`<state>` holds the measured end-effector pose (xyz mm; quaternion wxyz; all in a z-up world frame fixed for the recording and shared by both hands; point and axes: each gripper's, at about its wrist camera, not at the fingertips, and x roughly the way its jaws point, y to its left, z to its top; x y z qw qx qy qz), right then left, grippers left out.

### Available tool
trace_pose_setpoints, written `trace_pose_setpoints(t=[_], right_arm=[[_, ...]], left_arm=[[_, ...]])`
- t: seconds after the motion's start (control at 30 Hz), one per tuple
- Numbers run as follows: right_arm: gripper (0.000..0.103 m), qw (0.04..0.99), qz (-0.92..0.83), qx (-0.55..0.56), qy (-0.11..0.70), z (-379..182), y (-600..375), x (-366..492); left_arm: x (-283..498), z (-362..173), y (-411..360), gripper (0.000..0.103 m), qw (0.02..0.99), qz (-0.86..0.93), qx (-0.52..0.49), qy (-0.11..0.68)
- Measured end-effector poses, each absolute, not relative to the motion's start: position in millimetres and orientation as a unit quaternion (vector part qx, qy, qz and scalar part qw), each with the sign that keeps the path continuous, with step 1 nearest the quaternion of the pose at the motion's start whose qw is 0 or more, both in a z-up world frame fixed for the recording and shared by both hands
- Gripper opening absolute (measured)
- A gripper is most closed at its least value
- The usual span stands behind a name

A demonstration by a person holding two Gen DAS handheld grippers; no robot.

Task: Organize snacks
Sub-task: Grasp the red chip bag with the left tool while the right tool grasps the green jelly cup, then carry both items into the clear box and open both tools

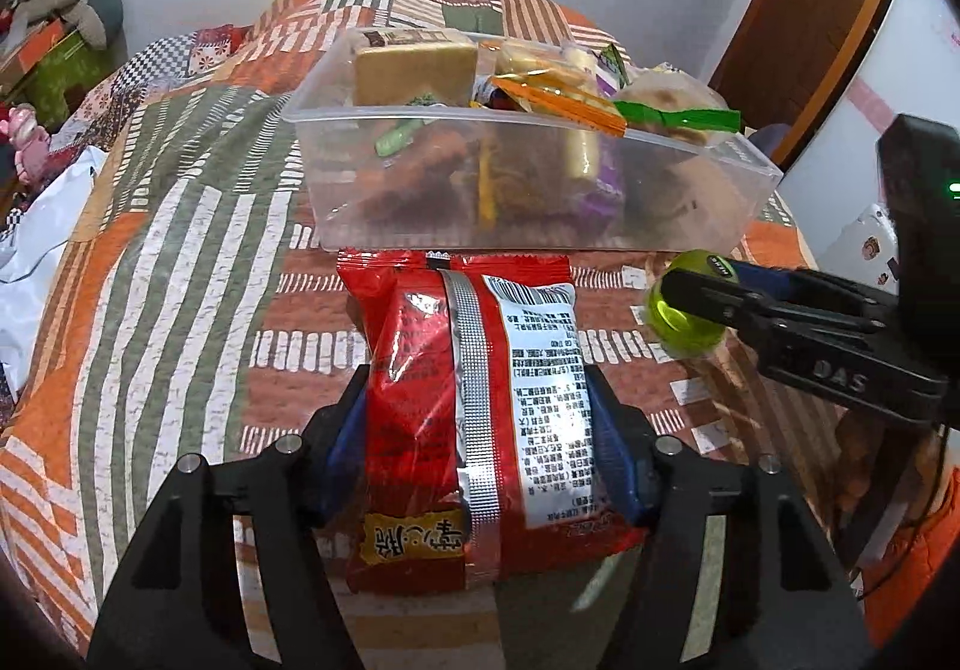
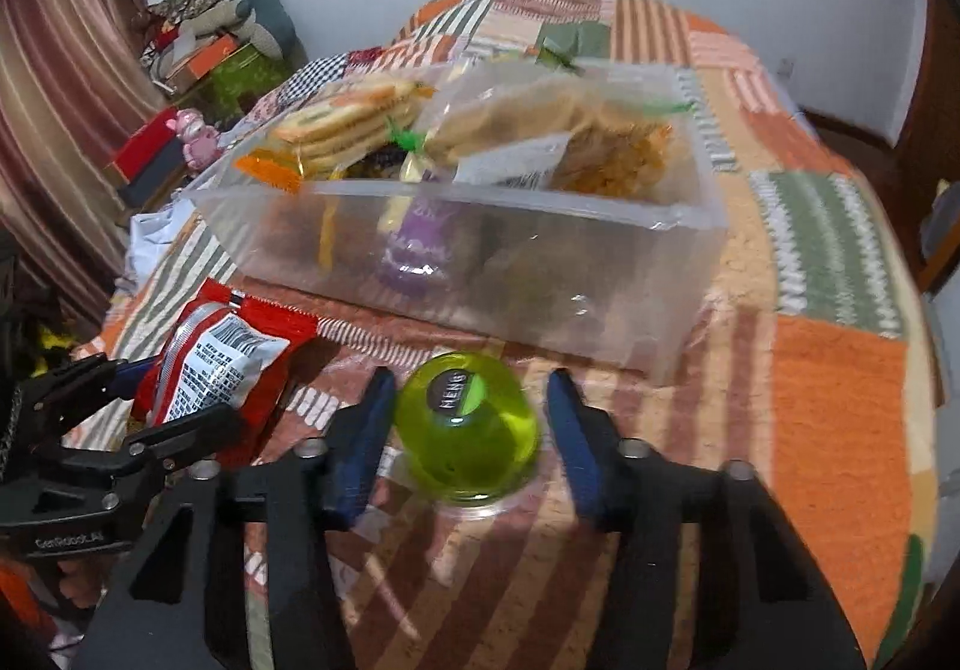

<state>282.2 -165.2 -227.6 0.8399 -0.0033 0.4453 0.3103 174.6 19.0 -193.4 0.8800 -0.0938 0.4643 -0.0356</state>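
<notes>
A red snack packet (image 1: pixel 432 382) lies on the patchwork bedspread, just in front of a clear plastic box (image 1: pixel 336 172) filled with several wrapped snacks. My left gripper (image 1: pixel 477 370) is shut on the packet, its blue pads pressing both long sides. To the right lies a small green jelly cup (image 2: pixel 465 424) on its side, between the fingers of my right gripper (image 2: pixel 469 379). The left pad touches the cup and a thin gap shows at the right pad. The right wrist view also shows the packet (image 2: pixel 222 364) in the left gripper (image 2: pixel 174 388) and the box (image 2: pixel 678 214).
The bedspread (image 1: pixel 180 262) covers a bed that drops away at left and right. A white bag (image 1: pixel 36 226) lies at the left edge. Boxes and soft toys (image 2: pixel 204 40) are stacked by the curtain. A wooden door (image 1: pixel 804 10) stands at the right.
</notes>
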Motion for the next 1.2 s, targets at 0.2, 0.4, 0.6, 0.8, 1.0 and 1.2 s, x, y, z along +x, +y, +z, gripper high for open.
trace_pose_setpoints(t=[0.2, 0.4, 0.6, 0.8, 1.0, 1.2], right_arm=[[0.042, 0.849, 0.304, -0.012, 0.432, -223, -168, 270], [0.042, 0.857, 0.303, -0.006, 0.416, -210, -179, 260], [0.042, 0.871, 0.303, 0.004, 0.386, -185, -189, 254], [0.042, 0.885, 0.308, 0.013, 0.349, -160, -193, 252], [0.042, 0.895, 0.309, 0.020, 0.321, -141, -190, 261], [0.042, 0.902, 0.307, 0.028, 0.304, -133, -187, 275]], left_arm=[[166, -180, 18, 0.065, 0.889, -0.038, -0.093, 0.446], [157, -159, 23, 0.065, 0.900, -0.033, -0.098, 0.423], [153, -139, 34, 0.065, 0.910, -0.022, -0.100, 0.403], [159, -118, 45, 0.065, 0.922, -0.011, -0.098, 0.375], [175, -98, 51, 0.065, 0.933, -0.007, -0.092, 0.348], [201, -91, 59, 0.065, 0.937, -0.008, -0.097, 0.335]])
